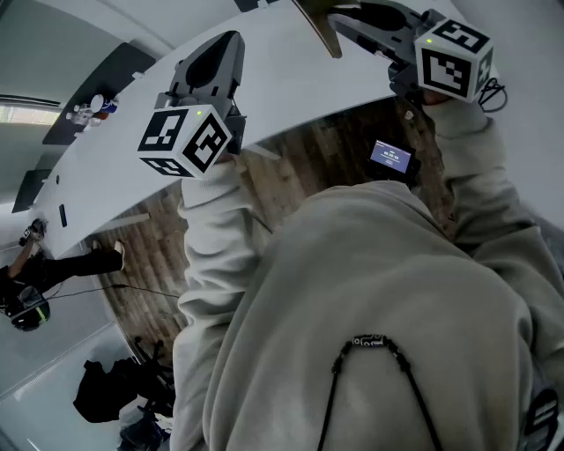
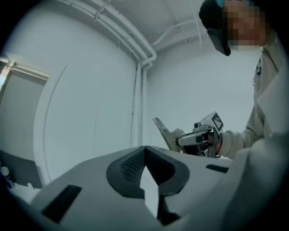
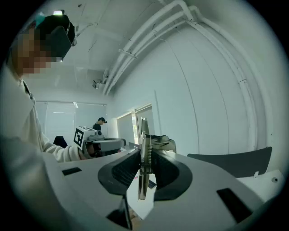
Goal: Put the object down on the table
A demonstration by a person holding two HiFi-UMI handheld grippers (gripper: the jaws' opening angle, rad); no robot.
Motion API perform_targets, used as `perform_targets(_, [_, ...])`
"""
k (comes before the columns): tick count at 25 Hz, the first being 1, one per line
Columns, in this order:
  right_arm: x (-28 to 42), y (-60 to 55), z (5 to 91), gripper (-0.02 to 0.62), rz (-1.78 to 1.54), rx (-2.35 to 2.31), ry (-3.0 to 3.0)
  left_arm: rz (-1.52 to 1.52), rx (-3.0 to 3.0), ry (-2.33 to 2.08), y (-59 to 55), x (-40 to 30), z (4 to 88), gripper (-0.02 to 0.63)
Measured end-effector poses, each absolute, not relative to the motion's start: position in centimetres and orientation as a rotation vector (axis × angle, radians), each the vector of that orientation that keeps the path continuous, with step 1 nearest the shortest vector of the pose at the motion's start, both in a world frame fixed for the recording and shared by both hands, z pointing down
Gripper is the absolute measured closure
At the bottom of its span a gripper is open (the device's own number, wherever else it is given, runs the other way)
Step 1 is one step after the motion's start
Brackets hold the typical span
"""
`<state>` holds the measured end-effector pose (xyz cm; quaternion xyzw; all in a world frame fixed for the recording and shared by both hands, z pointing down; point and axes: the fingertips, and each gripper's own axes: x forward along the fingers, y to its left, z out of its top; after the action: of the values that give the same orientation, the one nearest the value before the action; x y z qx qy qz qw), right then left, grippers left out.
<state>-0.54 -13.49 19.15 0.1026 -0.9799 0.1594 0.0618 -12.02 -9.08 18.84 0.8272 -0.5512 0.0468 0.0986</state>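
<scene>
My right gripper (image 1: 342, 19) is held up over the far side of the white table (image 1: 291, 84), shut on a thin flat metal piece with a spring (image 1: 317, 31). In the right gripper view the metal piece (image 3: 143, 176) stands on edge between the pads (image 3: 167, 173). The left gripper view shows the right gripper (image 2: 180, 139) with the metal piece (image 2: 163, 131) sticking up and away from it. My left gripper (image 1: 227, 44) hovers over the table to the left; its jaw tips (image 2: 144, 151) meet with nothing between them.
A wooden floor (image 1: 291, 176) lies below the table's near edge. Bottles (image 1: 99, 107) stand at the table's far left end. A small lit screen (image 1: 390, 157) sits by my chest. Another person (image 1: 35, 282) is at the left, and a dark chair back (image 3: 235, 162) is at the right.
</scene>
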Motion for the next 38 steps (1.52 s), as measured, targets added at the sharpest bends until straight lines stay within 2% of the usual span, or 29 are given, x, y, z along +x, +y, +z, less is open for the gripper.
perform_targets(38, [0.0, -14.2, 20.5, 0.492, 0.517, 0.398, -2.899, 0.126, 2.427, -1.674, -10.7, -13.6, 20.0, 0.604])
